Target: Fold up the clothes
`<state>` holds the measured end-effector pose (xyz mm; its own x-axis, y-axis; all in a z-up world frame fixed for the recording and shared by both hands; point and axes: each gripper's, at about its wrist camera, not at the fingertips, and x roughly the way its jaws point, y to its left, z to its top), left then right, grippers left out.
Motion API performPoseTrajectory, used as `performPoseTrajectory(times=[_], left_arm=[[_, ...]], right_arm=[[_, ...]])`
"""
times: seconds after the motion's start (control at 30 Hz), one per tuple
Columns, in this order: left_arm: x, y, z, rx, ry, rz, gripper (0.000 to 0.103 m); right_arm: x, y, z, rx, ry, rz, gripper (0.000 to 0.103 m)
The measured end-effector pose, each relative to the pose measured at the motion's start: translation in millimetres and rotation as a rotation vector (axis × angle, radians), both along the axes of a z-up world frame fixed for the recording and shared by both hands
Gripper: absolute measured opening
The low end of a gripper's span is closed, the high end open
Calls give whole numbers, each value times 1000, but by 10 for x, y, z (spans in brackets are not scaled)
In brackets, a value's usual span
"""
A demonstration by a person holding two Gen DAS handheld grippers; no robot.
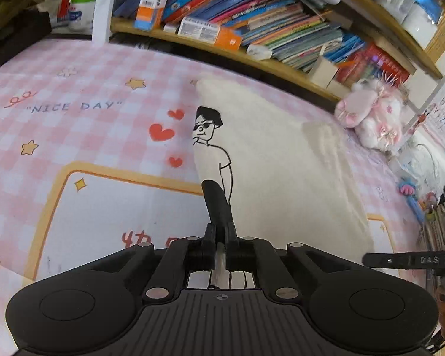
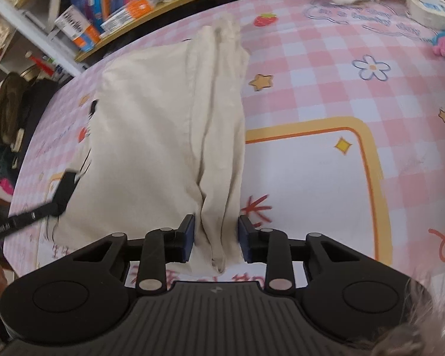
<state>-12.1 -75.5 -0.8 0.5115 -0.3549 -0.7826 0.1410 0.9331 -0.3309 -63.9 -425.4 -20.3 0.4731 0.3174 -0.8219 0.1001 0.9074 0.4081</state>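
A cream T-shirt (image 1: 281,160) with a black cartoon man in sunglasses (image 1: 207,130) lies on the pink checked table cover (image 1: 89,124). It also shows in the right wrist view (image 2: 151,136), with one side folded over into a bunched strip (image 2: 222,148). My left gripper (image 1: 219,225) is shut on the shirt's left edge; its fingers (image 1: 216,204) lie together over the print. My right gripper (image 2: 216,237) is open, its blue pads (image 2: 189,237) on either side of the bunched strip's near end. The left gripper also shows in the right wrist view (image 2: 65,184).
A wooden shelf (image 1: 252,56) full of books runs along the far side. A pink and white plush toy (image 1: 373,118) sits at the far right. Small toys and stacked books (image 1: 436,225) lie at the right edge. The right gripper's arm (image 1: 409,259) enters from the right.
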Motion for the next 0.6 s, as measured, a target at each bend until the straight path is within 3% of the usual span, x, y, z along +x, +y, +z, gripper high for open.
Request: performPoseTrajectory(times=[0.07,0.13,0.2,0.23,0.27,0.37,0.6], left_arm=[[45,57,-117,15,66,28,9],[11,100,-149,23,79,49,13],[-30,140,-167,31,85,68,29],[-54,144,-159,49,83,79,44],[-86,143,-132,72,65,85,56],[-196,122,-10,118,-17,70,75],[-312,-179,248,192,-203,-97,94]], right_arm=[[-28,10,-4,-5,-1,1,29],[-49,-33,-26,17,14,-20,32],[-73,-86,-39,50,32,-46,35],[-96,-114,-41,63,42,-58,41],[-125,-143,-43,73,54,-69,47],[-199,-216,-64,111,92,-102,68],[-147,-282,-103,178,77,-152,68]])
